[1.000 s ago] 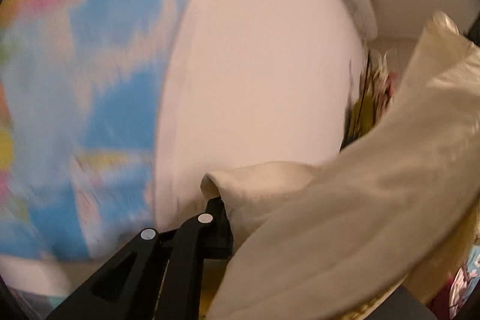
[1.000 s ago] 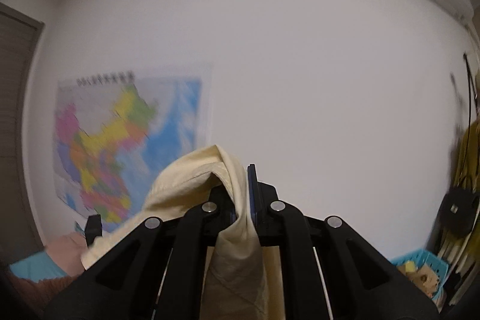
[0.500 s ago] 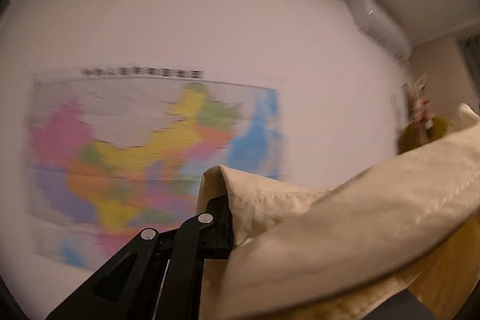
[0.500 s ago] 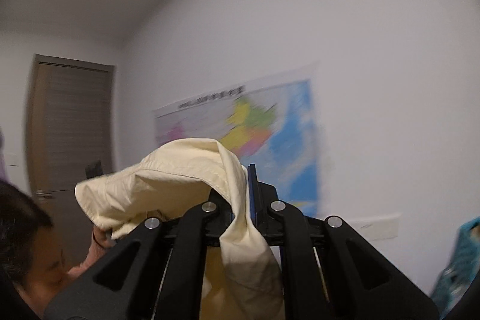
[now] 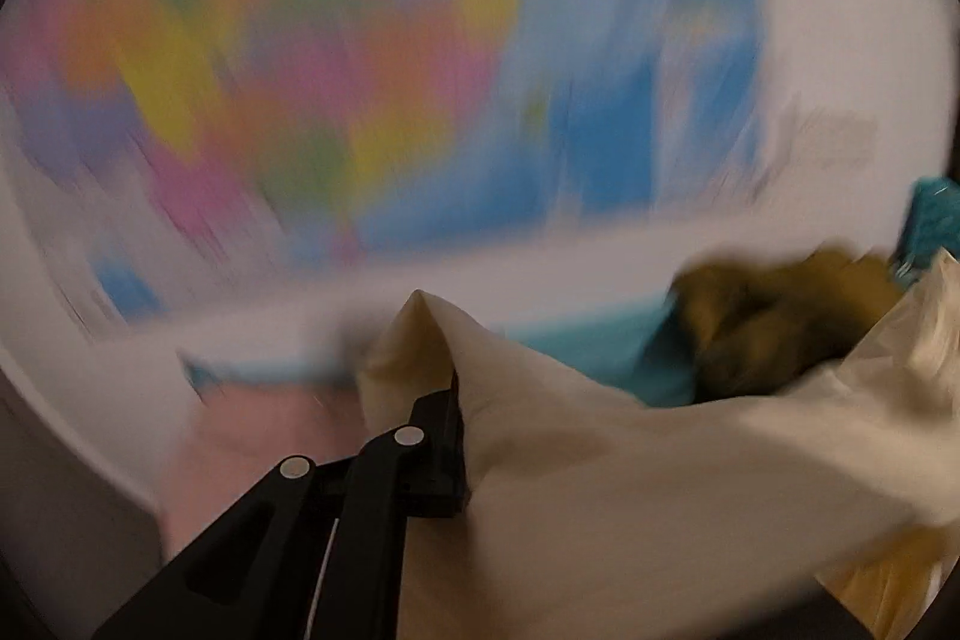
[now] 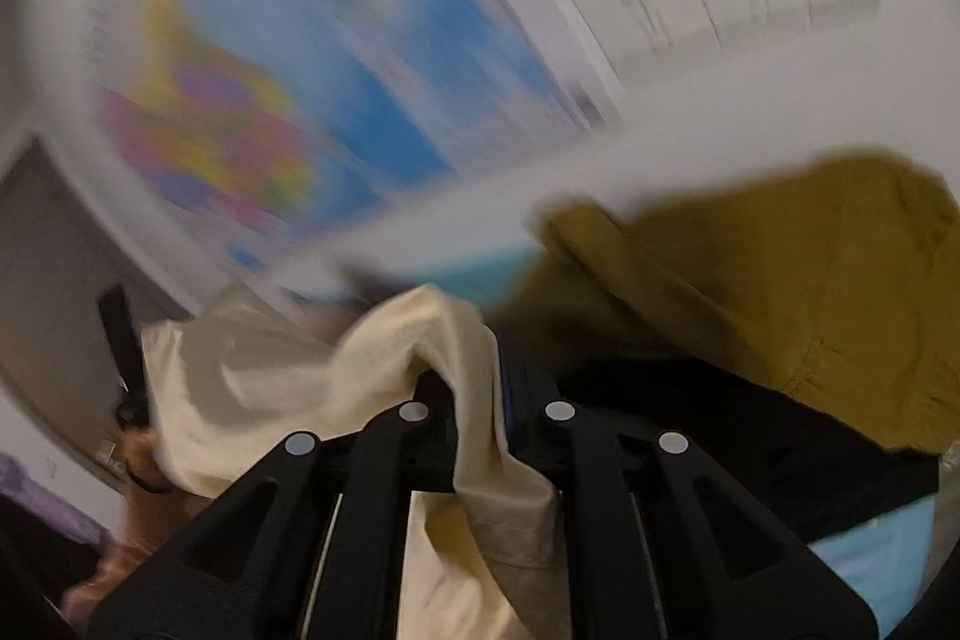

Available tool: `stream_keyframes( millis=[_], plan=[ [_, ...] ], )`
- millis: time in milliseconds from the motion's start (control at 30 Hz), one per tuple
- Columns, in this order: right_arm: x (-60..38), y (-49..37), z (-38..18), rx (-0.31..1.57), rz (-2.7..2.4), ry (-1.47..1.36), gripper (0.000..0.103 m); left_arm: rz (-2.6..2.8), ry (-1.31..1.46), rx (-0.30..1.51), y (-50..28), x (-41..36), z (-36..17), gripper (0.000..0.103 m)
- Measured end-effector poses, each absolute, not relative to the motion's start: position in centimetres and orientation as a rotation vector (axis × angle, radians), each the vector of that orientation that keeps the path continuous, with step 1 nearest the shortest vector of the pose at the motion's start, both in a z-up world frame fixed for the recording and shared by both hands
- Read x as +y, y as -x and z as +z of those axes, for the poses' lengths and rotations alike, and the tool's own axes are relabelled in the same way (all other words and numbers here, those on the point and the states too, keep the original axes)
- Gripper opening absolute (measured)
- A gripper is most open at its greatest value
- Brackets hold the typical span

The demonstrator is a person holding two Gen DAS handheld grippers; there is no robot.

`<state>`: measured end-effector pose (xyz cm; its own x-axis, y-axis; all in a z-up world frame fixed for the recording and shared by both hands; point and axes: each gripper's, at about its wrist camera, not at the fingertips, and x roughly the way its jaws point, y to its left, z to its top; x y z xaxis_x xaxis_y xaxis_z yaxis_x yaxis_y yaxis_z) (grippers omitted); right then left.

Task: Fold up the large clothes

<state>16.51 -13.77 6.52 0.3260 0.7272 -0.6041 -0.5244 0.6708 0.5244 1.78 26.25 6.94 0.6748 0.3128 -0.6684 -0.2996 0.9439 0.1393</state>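
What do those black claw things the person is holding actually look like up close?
Both are matte black plastic. The right gripper has angular linkage arms with triangular cut-outs, joined by round silver pins, and a blue strip along one inner face of the jaws. The left gripper shows the same black arms and silver pins. No cables or markings are visible.

My left wrist camera looks out along its tongs point(image 5: 462, 388), close over the cream garment point(image 5: 630, 490), toward the blurred wall map point(image 5: 336, 58) at twelve o'clock. My right wrist camera sits just behind its tongs point(image 6: 504, 376), map point(image 6: 336, 58) at eleven o'clock. Both views share map, cream garment point(image 6: 300, 382) and mustard cloth point(image 6: 780, 292)
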Motion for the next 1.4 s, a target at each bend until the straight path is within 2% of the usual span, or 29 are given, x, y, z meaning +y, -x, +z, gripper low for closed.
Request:
stream_keyframes(
  millis=[100, 167, 233, 300, 333, 400, 433, 467, 600, 667, 700, 767, 800, 833, 867, 967, 1000, 1067, 1100, 1133, 1167, 1300, 1400],
  plan=[
    [-11.3, -19.6, 2.0, 1.008, 0.75, -0.2, 0.013, 0.353, 0.016, 0.877, -6.0, 28.3, 0.6, 0.004],
    [-10.5, -19.7, 1.9, 0.988, 0.69, -0.105, 0.041, 0.337, 0.075, 0.923, -6.9, 29.8, -1.0, 0.004],
    [-9.8, -18.2, 3.8, 0.913, 0.616, 0.041, 0.061, 0.292, 0.137, 0.945, -7.3, 31.5, -1.4, 0.01],
    [-8.5, -16.7, 5.6, 0.811, 0.599, 0.181, 0.066, 0.261, 0.136, 0.948, -7.0, 32.4, -1.2, 0.025],
    [-7.7, -14.9, 6.8, 0.756, 0.618, 0.27, 0.069, 0.241, 0.135, 0.942, -6.7, 32.7, -1.0, 0.028],
    [-6.1, -12.3, 7.9, 0.655, 0.666, 0.404, 0.08, 0.214, 0.118, 0.938, -6.1, 32.5, -0.7, 0.04],
    [-4.9, -10.4, 8.3, 0.595, 0.692, 0.483, 0.087, 0.209, 0.106, 0.933, -5.7, 32.2, -0.6, 0.04],
    [-3.8, -9.0, 8.3, 0.569, 0.713, 0.538, 0.088, 0.196, 0.107, 0.935, -6.4, 31.7, -1.5, 0.04],
    [1.5, -3.7, 4.9, 0.468, 0.828, 0.87, 0.088, 0.179, 0.102, 0.936, -6.2, 30.8, -1.2, 0.041],
    [4.0, -3.2, 2.0, 0.446, 0.817, 1.031, 0.084, 0.175, 0.096, 0.939, -6.3, 30.7, -1.2, 0.041],
    [4.7, -3.6, 0.6, 0.451, 0.792, 1.074, 0.079, 0.169, 0.101, 0.945, -6.4, 30.7, -1.3, 0.041],
    [5.2, -4.5, -0.4, 0.505, 0.794, 1.071, 0.046, 0.153, 0.117, 0.945, -6.4, 30.8, -1.0, 0.041],
    [5.3, -6.1, 0.3, 0.567, 0.834, 0.987, 0.037, 0.147, 0.115, 0.946, -6.4, 30.8, -1.0, 0.041],
    [4.8, -7.3, 1.2, 0.62, 0.881, 0.894, 0.019, 0.144, 0.117, 0.942, -6.4, 30.9, -0.7, 0.041],
    [4.5, -9.2, 2.6, 0.695, 0.936, 0.737, 0.014, 0.133, 0.13, 0.936, -6.4, 31.1, -0.4, 0.041],
    [1.8, -15.8, 6.6, 0.805, 0.959, 0.302, 0.009, 0.094, 0.202, 0.9, -6.3, 32.2, 0.8, 0.044],
    [0.8, -18.7, 7.0, 0.854, 0.931, 0.151, 0.009, 0.1, 0.216, 0.88, -6.3, 32.6, 1.3, 0.051],
    [0.5, -22.1, 5.6, 0.947, 0.885, 0.028, 0.009, 0.132, 0.217, 0.859, -6.3, 33.0, 1.7, 0.061],
    [0.7, -22.7, 4.9, 0.971, 0.855, 0.038, 0.01, 0.147, 0.215, 0.863, -6.3, 33.0, 1.7, 0.062],
    [1.1, -23.5, 3.7, 0.999, 0.774, 0.073, 0.024, 0.139, 0.215, 0.873, -6.2, 32.9, 1.6, 0.063],
    [1.1, -24.0, 2.9, 1.018, 0.705, 0.082, 0.044, 0.129, 0.209, 0.881, -6.0, 32.7, 1.4, 0.064],
    [-2.8, -22.1, 4.8, 0.935, 0.727, -0.081, 0.053, 0.093, 0.125, 0.908, -3.5, 31.0, 0.9, 0.071],
    [-6.8, -17.5, 7.3, 0.799, 0.762, -0.071, 0.084, 0.036, 0.083, 0.906, 0.2, 29.3, 0.8, 0.074]
  ],
)
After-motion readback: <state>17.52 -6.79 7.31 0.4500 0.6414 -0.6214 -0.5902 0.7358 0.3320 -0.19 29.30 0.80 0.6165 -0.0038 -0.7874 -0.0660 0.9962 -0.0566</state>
